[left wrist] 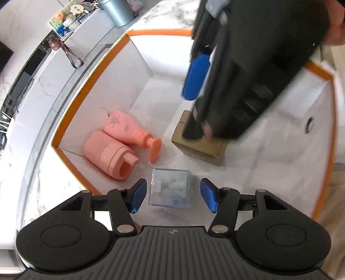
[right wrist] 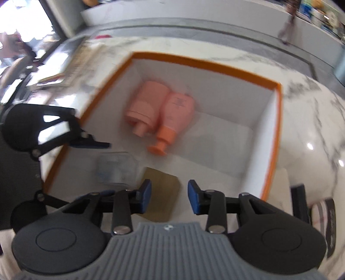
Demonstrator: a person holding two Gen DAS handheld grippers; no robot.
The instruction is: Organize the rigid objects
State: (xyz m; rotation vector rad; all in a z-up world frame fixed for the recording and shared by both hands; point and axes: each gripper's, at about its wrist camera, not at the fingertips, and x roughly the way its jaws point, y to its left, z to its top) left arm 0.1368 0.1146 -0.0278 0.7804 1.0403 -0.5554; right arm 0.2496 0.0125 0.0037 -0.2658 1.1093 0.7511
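A white box with an orange rim (left wrist: 71, 112) is seen on a marble counter (left wrist: 163, 13); inside it, at the far left in the left wrist view, two pink bottles (left wrist: 120, 137) lie side by side, touching. A clear plastic cube (left wrist: 170, 187) rests on the box floor between the spread fingers of the left gripper (left wrist: 172, 197); the jaws are parted and no contact with the cube can be made out, so it is judged released or not yet grasped. A brown cardboard box (left wrist: 200, 146) stands to the right of the cube, inside the box; the right gripper (right wrist: 169, 199) is held just above it with its jaws apart on either side, nothing being clasped; both views are blurred, and touch cannot be confirmed. The step in hand is judged to be the placing of the small items within the box; the next move would call for both grippers to be lifted straight clear without the cube or cardboard box being nudged.
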